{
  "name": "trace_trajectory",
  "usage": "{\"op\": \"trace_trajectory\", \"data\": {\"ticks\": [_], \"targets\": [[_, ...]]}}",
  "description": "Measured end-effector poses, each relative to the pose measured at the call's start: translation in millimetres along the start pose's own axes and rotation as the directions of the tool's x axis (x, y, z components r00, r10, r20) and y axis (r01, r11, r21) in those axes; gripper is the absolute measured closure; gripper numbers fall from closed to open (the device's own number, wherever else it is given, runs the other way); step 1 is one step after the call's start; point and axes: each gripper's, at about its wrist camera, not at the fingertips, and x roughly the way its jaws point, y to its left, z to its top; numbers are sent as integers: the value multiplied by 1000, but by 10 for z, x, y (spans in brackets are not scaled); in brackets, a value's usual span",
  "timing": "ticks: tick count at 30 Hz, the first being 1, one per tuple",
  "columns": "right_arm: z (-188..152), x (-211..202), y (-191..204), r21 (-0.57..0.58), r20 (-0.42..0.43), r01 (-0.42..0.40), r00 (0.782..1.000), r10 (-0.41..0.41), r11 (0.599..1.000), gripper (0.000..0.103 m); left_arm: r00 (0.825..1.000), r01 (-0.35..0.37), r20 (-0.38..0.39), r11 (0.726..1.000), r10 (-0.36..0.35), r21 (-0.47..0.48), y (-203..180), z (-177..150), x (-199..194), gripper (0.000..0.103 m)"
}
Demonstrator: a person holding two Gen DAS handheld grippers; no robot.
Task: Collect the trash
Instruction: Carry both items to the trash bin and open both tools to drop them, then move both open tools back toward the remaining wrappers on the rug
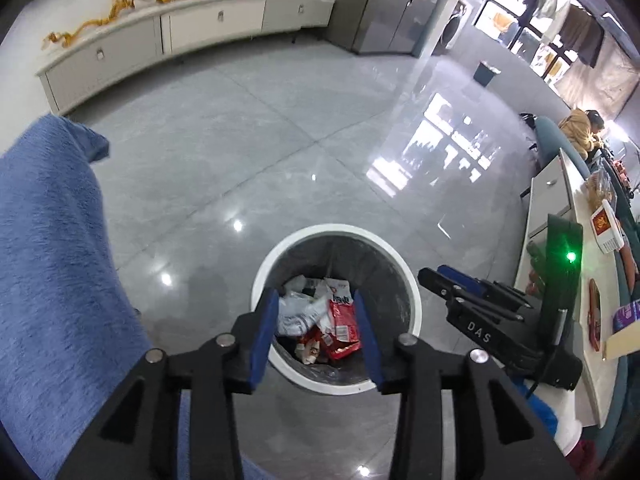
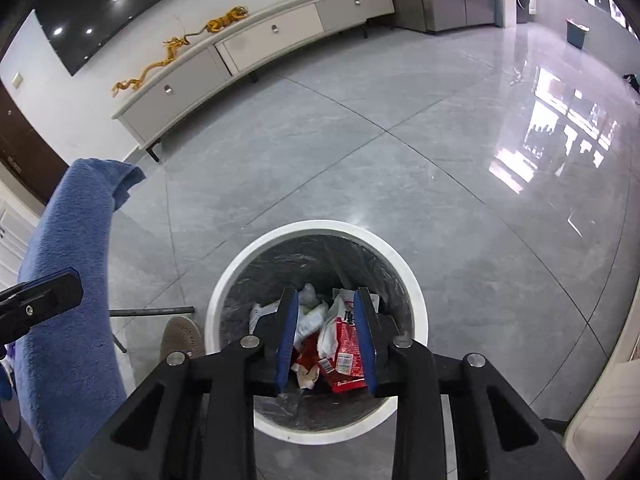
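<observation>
Hovering over the round white waste bin with its dark plastic liner (image 1: pixel 416 304), I have both pairs of tongs pointing down into its mouth.

Starting at the left, a blue fleecy blanket (image 1: pixel 52 260) hangs over some furniture beside me; it is no part of the job. My left tongs (image 1: pixel 318 336) stand spread, the blue pads apart with nothing between them. Through the gap I see the trash lying at the bottom of the bin: crumpled white wrappers (image 1: pixel 298 312) to the left and a red and white foil snack packet (image 1: pixel 344 328) to the right, with smaller scraps beneath.

My right tongs (image 2: pixel 326 338) are likewise spread and empty, hanging above the same bin; from this side the red packet (image 2: pixel 346 354) lies right of the white wrappers (image 2: pixel 310 320).

I judge all of this to be very light, thin and crackly. The foil film would be slippery and would fold flat under the pads, so it wants a pinch on a creased edge or a bunched corner, not on its broad smooth face. Nothing here looks fragile. Farther right, on the pale surface (image 1: pixel 576 368), a red and white box (image 1: pixel 606 226) lies among other oddments.
</observation>
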Motion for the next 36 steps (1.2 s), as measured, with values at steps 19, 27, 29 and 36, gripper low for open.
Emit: {"op": "trace_trajectory", "data": {"ticks": [19, 27, 29, 36], "targets": [[-498, -906, 763, -213, 101, -37, 993, 60, 976, 74, 944, -256, 211, 967, 252, -10, 549, -1022, -1219, 65], [-594, -1122, 973, -254, 131, -52, 987, 88, 966, 67, 924, -290, 228, 951, 308, -109, 865, -1323, -1500, 61], [-602, -1175, 1010, -267, 142, -45, 986, 85, 963, 66, 918, -303, 235, 947, 320, -108, 890, -1370, -1549, 52], [-608, -1390, 1037, -280, 191, -29, 978, 85, 960, 57, 910, -301, 249, 941, 331, -151, 916, -1440, -1635, 49]]}}
